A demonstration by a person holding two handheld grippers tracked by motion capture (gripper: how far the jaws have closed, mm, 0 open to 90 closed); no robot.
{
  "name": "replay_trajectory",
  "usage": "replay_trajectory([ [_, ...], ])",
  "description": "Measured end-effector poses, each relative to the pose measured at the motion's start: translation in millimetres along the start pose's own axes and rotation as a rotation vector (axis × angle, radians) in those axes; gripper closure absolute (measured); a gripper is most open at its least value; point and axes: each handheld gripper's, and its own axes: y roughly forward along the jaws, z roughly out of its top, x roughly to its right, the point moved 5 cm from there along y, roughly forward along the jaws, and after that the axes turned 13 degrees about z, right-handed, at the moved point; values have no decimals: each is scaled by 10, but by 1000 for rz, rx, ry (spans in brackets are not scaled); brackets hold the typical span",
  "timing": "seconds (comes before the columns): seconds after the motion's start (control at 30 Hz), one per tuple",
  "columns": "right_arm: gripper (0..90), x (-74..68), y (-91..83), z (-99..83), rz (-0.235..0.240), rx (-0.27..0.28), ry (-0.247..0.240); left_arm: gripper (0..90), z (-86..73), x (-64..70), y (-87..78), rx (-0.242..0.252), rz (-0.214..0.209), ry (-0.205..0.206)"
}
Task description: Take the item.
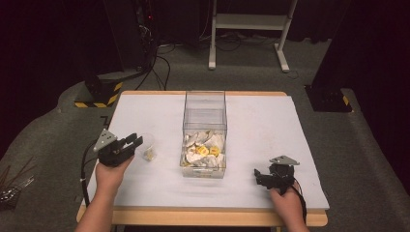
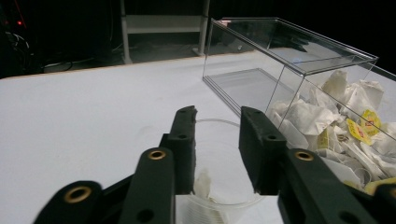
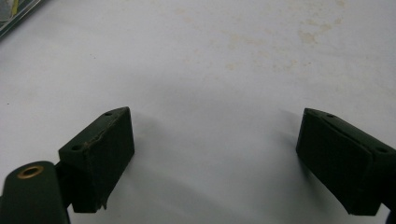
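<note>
Left gripper [image 1: 136,143] held low over the white tabletop [image 1: 270,130], its 2 black jaws part-open and set either side of the near rim of a small clear plastic cup [image 1: 146,148]; can't tell if the pads touch the rim, nothing clamped. In the left gripper view the cup [image 2: 224,161] sits between and just ahead of the jaws, upright, with a white tea bag [image 2: 203,183] lying inside. Cup stands just left of a tall clear plastic box [image 1: 205,133], close but apart. Box is open-topped and holds a heap of white tea bags with yellow tags [image 1: 205,150]. Right gripper [image 1: 258,177] rests near the front-right table edge, well apart from the box, jaws spread wide over bare, faintly stained tabletop [image 3: 210,70], holding nothing.
</note>
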Motion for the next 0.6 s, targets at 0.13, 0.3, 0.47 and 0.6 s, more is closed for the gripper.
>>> replay_trajectory([
  [0.13, 112, -1, 0, 0, 0, 0, 1, 501, -6, -10, -22, -6, 21, 11],
  [0.3, 112, 0, 0, 0, 0, 0, 1, 327, -76, -22, -73, -32, 36, 29],
  [0.47, 112, -1, 0, 0, 0, 0, 1, 291, -199, -110, -163, -59, 55, 26],
  [0.6, 112, -1, 0, 0, 0, 0, 1, 254, -268, -134, -198, -40, 60, -34],
])
